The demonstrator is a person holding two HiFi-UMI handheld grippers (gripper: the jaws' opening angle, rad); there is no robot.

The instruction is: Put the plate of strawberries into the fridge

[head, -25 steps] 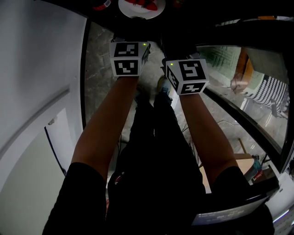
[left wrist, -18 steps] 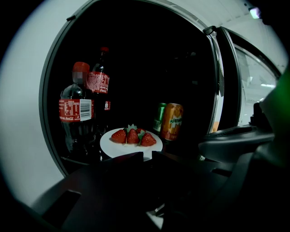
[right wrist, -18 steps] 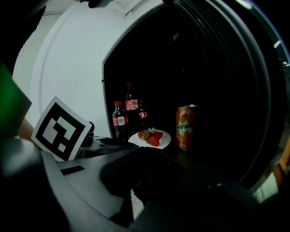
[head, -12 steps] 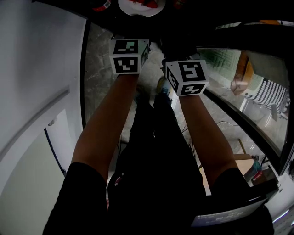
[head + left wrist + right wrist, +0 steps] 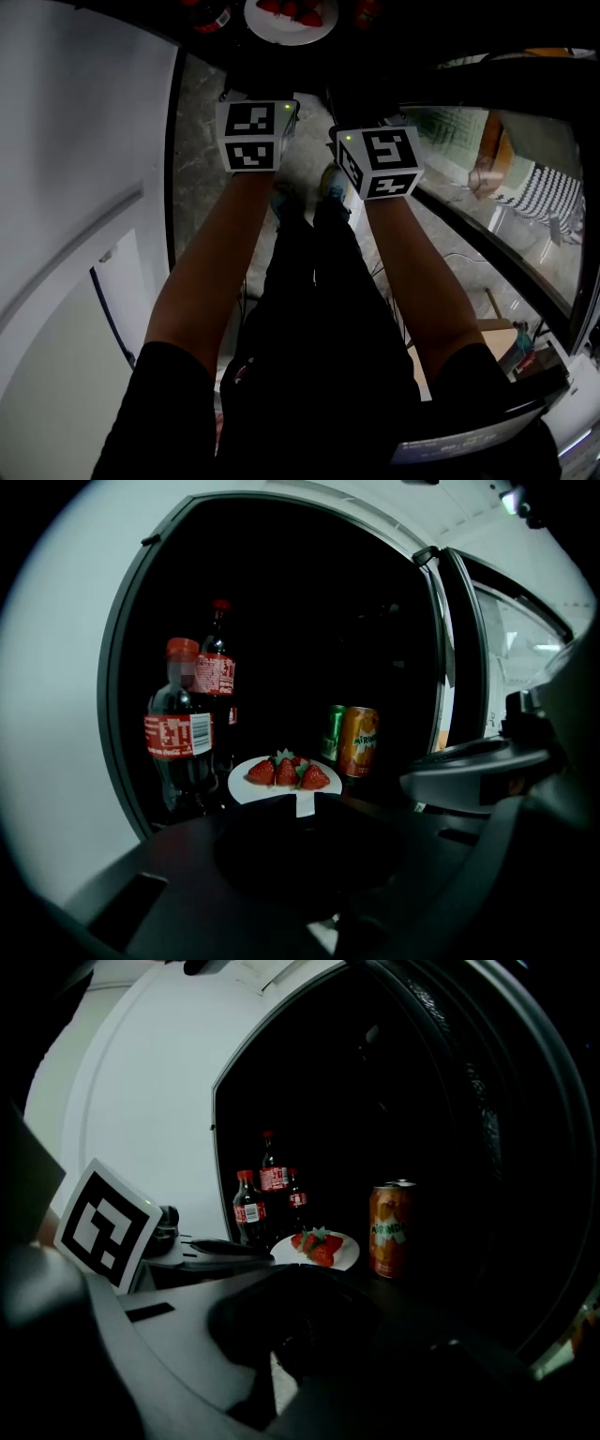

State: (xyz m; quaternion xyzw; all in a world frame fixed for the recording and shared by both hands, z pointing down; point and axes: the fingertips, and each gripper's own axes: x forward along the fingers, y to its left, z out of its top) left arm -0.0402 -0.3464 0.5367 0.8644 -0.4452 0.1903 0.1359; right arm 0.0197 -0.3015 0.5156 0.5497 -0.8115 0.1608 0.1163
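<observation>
A white plate (image 5: 244, 787) with several strawberries (image 5: 286, 772) rests on the dark shelf inside the open fridge. In the right gripper view the plate (image 5: 346, 1258) lies between cola bottles and an orange can. At the top edge of the head view the plate (image 5: 281, 31) sits beyond both marker cubes. My left gripper (image 5: 300, 804) is shut and empty, a short way in front of the plate's near rim. My right gripper (image 5: 284, 1273) is shut too, holding nothing, further back from the plate and to its right.
Two cola bottles (image 5: 178, 733) stand left of the plate. An orange can (image 5: 357, 742) and a green can (image 5: 334, 731) stand behind it on the right. The fridge's white outer wall (image 5: 75, 141) runs on my left, its open door (image 5: 506, 216) on my right.
Both marker cubes sit slightly lower in the head view, the left more so. A little more of the plate shows at the top edge. The plate stays on the shelf.
</observation>
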